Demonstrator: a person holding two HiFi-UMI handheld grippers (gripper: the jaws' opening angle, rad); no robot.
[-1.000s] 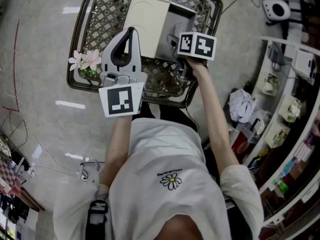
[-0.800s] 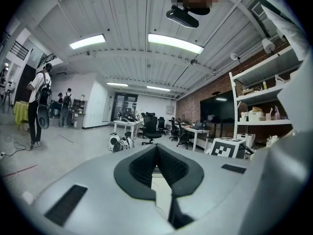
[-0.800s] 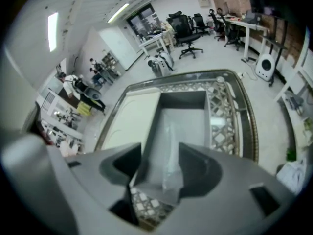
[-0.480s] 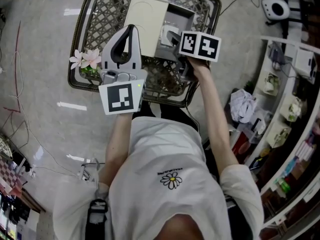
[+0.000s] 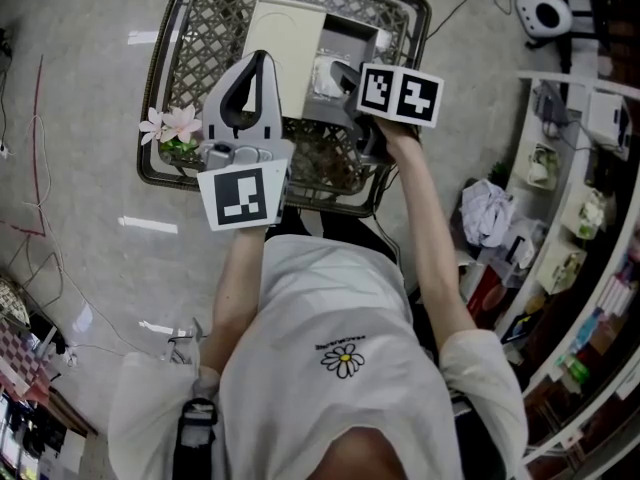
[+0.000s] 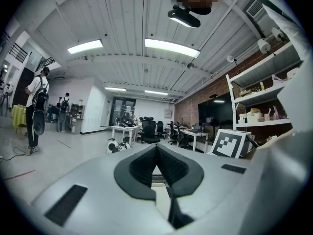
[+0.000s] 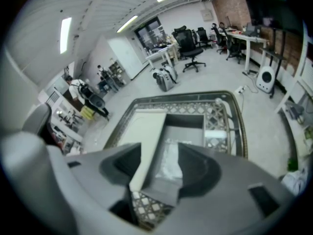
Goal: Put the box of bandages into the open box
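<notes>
**Once the bandages lie in the box, lift away clean**

As the right gripper [image 5: 345,86] hangs over the open box [image 5: 350,48] on the lattice-topped bench [image 5: 200,28], its fingers stand wide apart and grip nothing. Its own view shows what I take for the box of bandages [image 7: 168,161], pale and crinkly-wrapped. It lies on the grey floor of the open box, below the gap between the fingers. The cream lid [image 5: 285,30] lies folded open on the left side. The left gripper [image 5: 262,58] points up and away from the bench, its fingers closed together on nothing.

The drop looks done, or nearly so. To finish well, hold the right fingers wide and raise that gripper straight up, so that neither finger snags the wrapping or the box wall. One finger seems close to the wrapping's edge; whether they touch I cannot tell. The left gripper need do nothing.
</notes>
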